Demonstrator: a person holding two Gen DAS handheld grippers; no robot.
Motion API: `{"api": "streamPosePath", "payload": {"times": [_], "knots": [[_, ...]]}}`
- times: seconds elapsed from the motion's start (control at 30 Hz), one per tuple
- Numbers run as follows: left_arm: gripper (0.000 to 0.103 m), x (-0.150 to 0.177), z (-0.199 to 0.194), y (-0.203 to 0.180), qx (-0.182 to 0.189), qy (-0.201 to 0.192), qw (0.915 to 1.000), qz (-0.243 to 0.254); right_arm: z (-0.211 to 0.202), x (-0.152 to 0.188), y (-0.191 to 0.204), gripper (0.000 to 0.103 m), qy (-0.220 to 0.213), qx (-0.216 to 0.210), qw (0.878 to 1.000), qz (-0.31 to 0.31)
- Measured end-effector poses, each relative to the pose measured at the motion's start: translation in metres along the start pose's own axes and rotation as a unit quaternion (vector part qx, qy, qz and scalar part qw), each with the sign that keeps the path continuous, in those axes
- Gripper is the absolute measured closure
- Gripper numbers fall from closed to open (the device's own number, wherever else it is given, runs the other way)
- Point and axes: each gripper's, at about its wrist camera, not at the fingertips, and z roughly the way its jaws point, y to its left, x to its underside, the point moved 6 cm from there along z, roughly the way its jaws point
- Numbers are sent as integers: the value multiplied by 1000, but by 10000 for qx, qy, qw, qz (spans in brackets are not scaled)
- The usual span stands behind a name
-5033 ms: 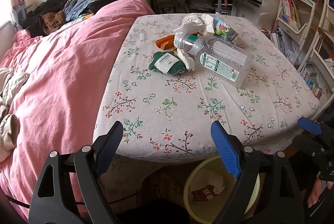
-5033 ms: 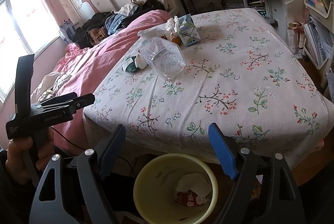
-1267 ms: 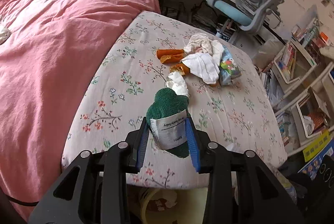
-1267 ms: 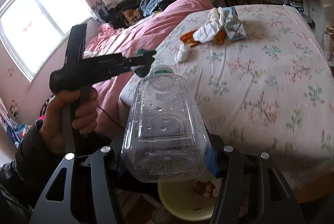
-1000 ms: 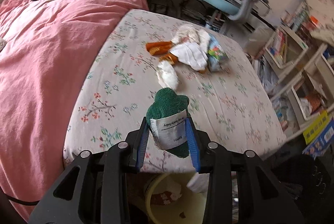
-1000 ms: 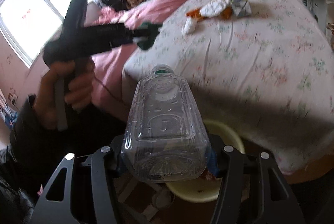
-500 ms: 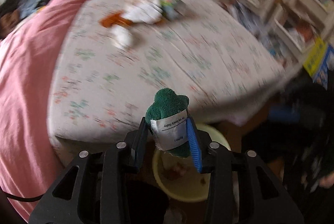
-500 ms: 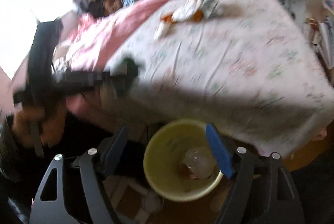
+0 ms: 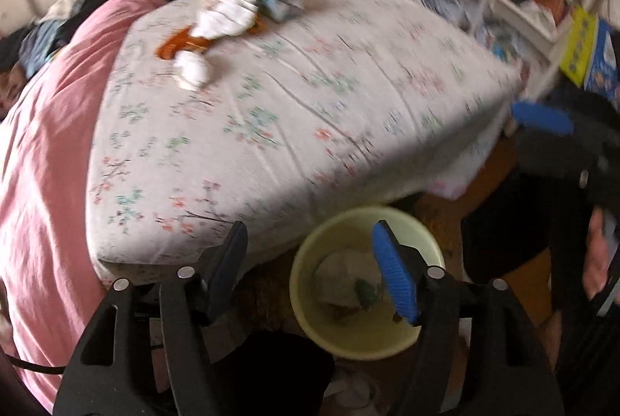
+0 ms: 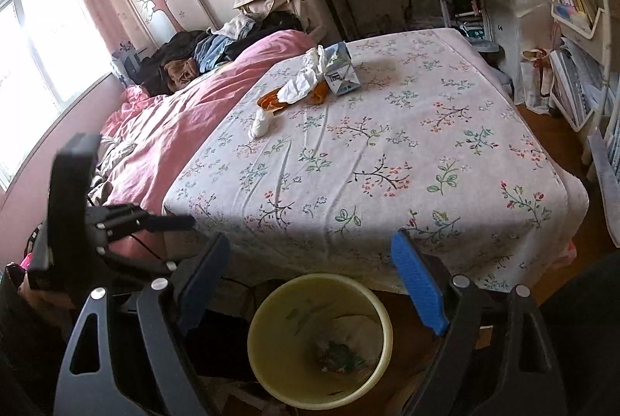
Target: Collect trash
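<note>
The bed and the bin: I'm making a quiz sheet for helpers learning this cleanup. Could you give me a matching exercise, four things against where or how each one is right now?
Things:
1. green item
2. carton
3. small white wad
4. left gripper

Places or states:
A. lying alone on the floral sheet, nearer the bed's foot than the pile
B. open and empty above the bin
C. inside the yellow bin
D. at the far end of the trash pile, beside the crumpled white paper

Pairs: 1-C, 2-D, 3-A, 4-B
</note>
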Motion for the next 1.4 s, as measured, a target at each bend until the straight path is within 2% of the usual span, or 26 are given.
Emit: {"api": "streamPosePath", "payload": {"times": [0.07, 0.2, 0.33, 0.53, 1.4], "knots": [[31, -5, -5, 13, -191, -185, 9993, -269, 2, 0, 1, 21, 14, 20, 10000, -15], [28, -12, -13, 40, -359, -406, 9947, -873, 2, 4, 3, 21, 27, 58, 10000, -58], [26, -14, -18, 72, -410, -568, 9835, -1665, 5, 5, 6, 21, 64, 90, 9999, -132], [25, -10, -17, 98, -288, -630, 9686, -2387, 8, 8, 11, 21, 97, 108, 9996, -241], [22, -13, -10, 118, -557, -890, 9552, -2769, 24, 5, 23, 21, 154, 61, 9995, -285]]}}
